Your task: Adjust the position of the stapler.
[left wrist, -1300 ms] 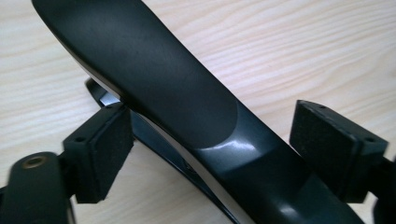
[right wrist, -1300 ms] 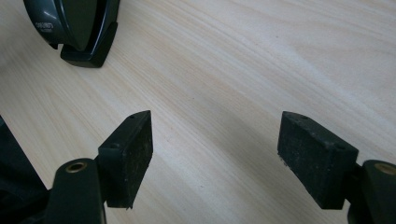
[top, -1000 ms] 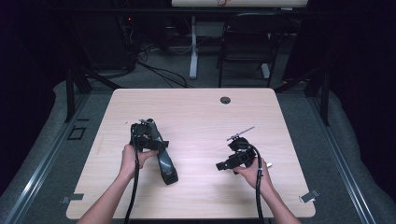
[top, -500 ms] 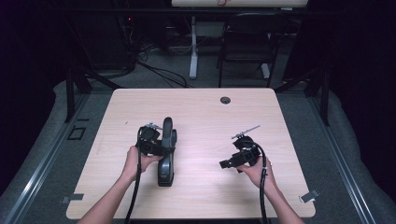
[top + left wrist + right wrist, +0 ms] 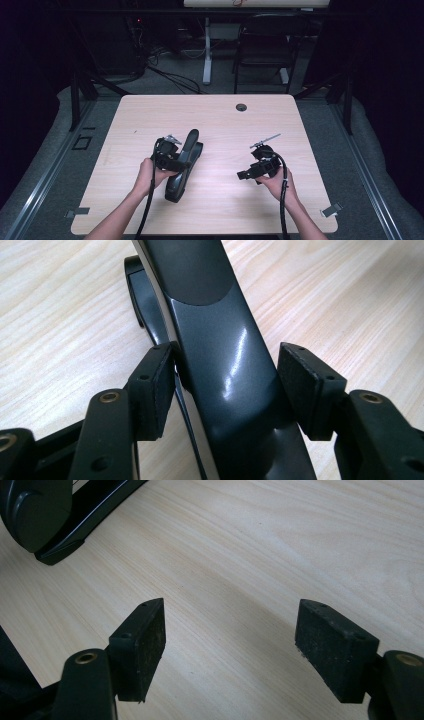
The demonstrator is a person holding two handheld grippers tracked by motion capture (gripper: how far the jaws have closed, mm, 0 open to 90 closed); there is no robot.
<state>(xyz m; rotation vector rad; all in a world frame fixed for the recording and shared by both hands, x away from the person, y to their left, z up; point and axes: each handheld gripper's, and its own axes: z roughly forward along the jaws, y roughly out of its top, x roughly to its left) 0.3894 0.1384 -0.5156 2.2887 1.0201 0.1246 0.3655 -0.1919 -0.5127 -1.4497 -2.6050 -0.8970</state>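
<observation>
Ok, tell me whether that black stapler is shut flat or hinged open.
Hinged open: in the high view the black stapler has its upper arm raised off the base lying on the table, with a gap showing between them.

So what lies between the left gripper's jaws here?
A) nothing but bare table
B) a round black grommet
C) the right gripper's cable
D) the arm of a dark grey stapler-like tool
D: in the left gripper view the dark grey tool runs between the left gripper's pads.

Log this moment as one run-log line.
left gripper: jaws just been closing around black stapler, one pad touching, other apart | right gripper: open, nothing between jaws, above table
</observation>
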